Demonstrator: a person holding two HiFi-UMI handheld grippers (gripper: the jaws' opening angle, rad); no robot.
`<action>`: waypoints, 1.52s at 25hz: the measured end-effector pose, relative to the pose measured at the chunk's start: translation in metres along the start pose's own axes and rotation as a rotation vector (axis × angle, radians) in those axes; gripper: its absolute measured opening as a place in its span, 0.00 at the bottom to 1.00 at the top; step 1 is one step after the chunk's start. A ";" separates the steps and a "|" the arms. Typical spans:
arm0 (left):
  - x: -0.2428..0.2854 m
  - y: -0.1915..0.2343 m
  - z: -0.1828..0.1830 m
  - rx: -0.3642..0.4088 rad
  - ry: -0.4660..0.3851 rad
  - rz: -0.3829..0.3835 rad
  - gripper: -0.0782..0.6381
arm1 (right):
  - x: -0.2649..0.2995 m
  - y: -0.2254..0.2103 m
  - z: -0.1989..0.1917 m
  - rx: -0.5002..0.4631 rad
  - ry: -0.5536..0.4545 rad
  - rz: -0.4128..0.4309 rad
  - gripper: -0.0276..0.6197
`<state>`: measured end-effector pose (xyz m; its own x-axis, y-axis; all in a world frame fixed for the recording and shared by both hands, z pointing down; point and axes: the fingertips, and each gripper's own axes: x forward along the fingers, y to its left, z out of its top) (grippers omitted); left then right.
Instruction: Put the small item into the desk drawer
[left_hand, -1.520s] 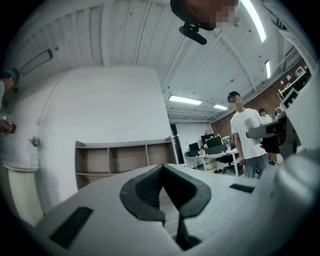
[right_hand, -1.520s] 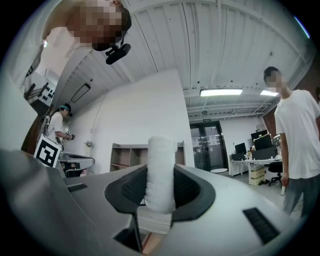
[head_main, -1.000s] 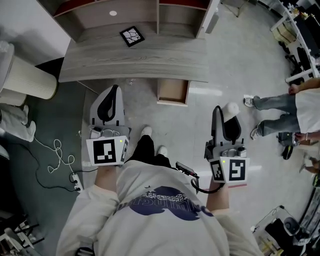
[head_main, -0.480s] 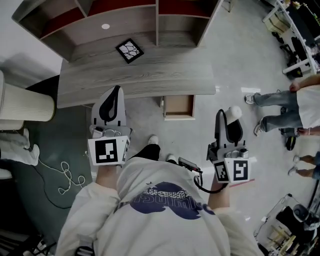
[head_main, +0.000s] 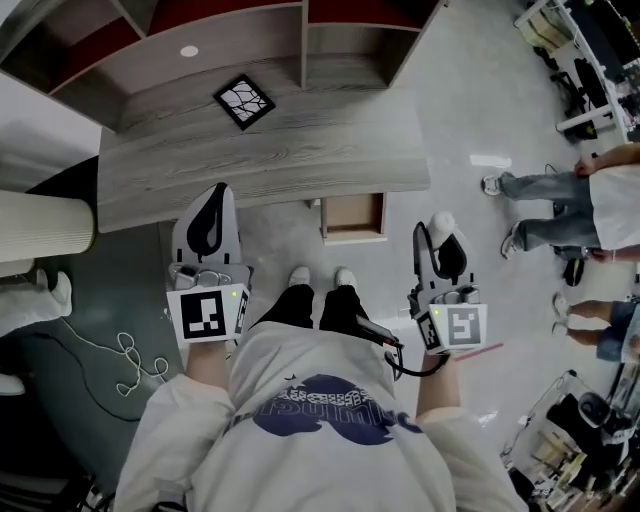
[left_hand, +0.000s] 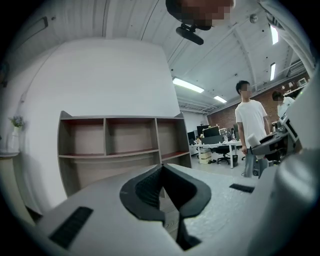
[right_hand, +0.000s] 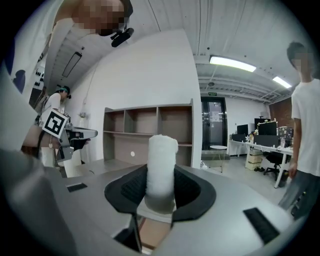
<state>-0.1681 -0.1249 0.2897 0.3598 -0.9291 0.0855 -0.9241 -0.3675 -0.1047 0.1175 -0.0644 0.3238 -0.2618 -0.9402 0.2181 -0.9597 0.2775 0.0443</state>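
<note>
The small item (head_main: 441, 222) is a white fuzzy cylinder. My right gripper (head_main: 440, 232) is shut on it and holds it above the floor, right of the drawer. In the right gripper view the item (right_hand: 161, 167) stands upright between the dark pads. The desk drawer (head_main: 352, 214) hangs pulled open under the grey wooden desk (head_main: 300, 150), a shallow wooden box with nothing showing inside. My left gripper (head_main: 216, 195) hovers at the desk's front edge, left of the drawer. Its jaws (left_hand: 162, 169) meet at the tip with nothing between them.
A black framed square (head_main: 243, 100) lies on the desktop before the open shelf unit (head_main: 230, 40). A ribbed white column (head_main: 40, 225) stands at the left, with a cable (head_main: 115, 350) on the dark floor mat. People (head_main: 545, 195) stand to the right.
The view has swung so the desk sits lower and further left. Both grippers have drifted slightly left and nearer the desk. The person's feet have come together. The right grip is unchanged.
</note>
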 end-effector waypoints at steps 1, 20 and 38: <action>0.000 -0.002 -0.002 0.001 0.005 0.003 0.12 | 0.005 -0.002 -0.008 -0.014 0.022 0.016 0.24; -0.013 -0.044 -0.054 -0.035 0.133 0.197 0.12 | 0.086 0.027 -0.245 -0.437 0.480 0.553 0.24; -0.022 -0.042 -0.125 -0.077 0.184 0.281 0.12 | 0.126 0.064 -0.420 -0.796 0.768 0.867 0.24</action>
<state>-0.1532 -0.0840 0.4161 0.0668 -0.9680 0.2421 -0.9933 -0.0874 -0.0753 0.0661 -0.0820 0.7632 -0.3642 -0.1459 0.9198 -0.1420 0.9848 0.1000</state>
